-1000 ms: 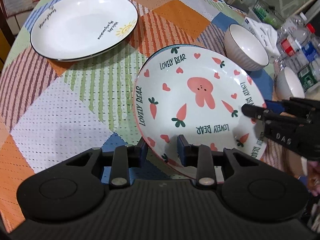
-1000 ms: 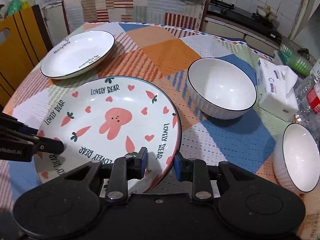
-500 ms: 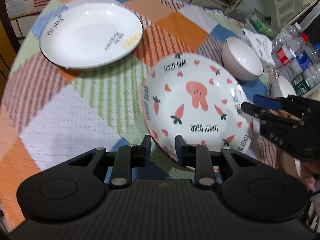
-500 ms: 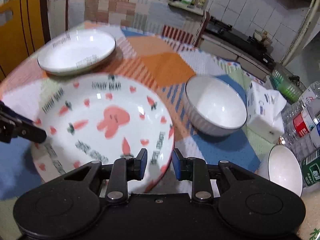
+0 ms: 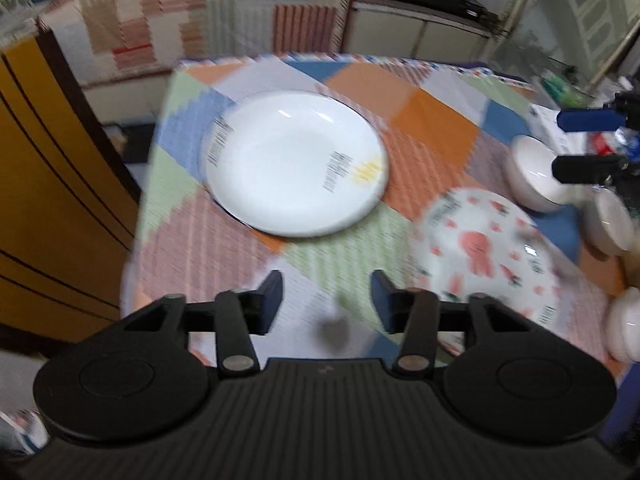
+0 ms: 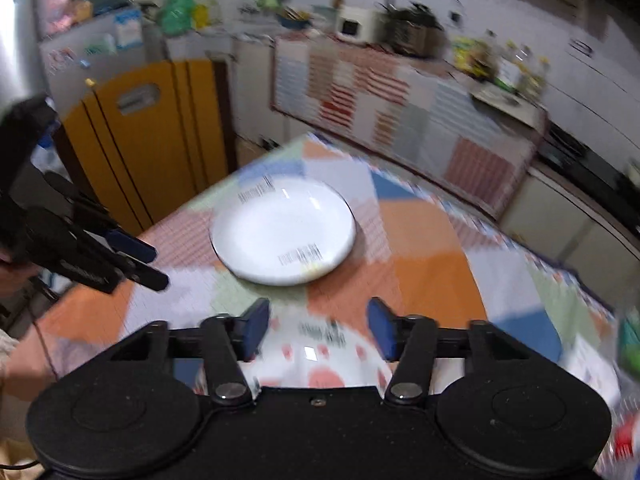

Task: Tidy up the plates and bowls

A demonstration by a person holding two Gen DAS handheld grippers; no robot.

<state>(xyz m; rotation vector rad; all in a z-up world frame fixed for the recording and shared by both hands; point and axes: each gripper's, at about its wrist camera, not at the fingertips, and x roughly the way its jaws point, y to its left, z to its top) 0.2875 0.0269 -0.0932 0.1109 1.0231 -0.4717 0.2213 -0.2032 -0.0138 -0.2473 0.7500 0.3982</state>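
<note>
Both views were motion-blurred, so almost no writing could be read. The white plate (image 5: 296, 162) sat on the patchwork tablecloth (image 5: 432, 120) toward the far side of the table; it carried dark lettering on two sides of its rim and a small yellow mark, all smeared into bars and illegible. The bunny plate (image 5: 490, 254) lay flat on the cloth nearer the camera and to the right, separate from the white plate, its pink rabbit, carrots and hearts visible but its rim text too blurred to make out. In the right wrist view only the far part of that plate showed between and below the fingers, the rest hidden by the gripper body. The left gripper (image 5: 326, 300) was spread wide with nothing between its blue pads, above bare cloth just left of the bunny plate. The right gripper (image 6: 318, 326) was also spread wide and held nothing, hovering over the bunny plate's far edge. Three white bowls sat along the right edge of the left wrist view: one bowl (image 5: 536, 176) partly behind the right gripper's fingers, a second bowl (image 5: 610, 222) beside it, a third bowl (image 5: 624, 330) cut off by the frame. Bottles and a tissue pack at the far right were too blurred to read. An orange door (image 6: 148, 136) stood left of the table.
</note>
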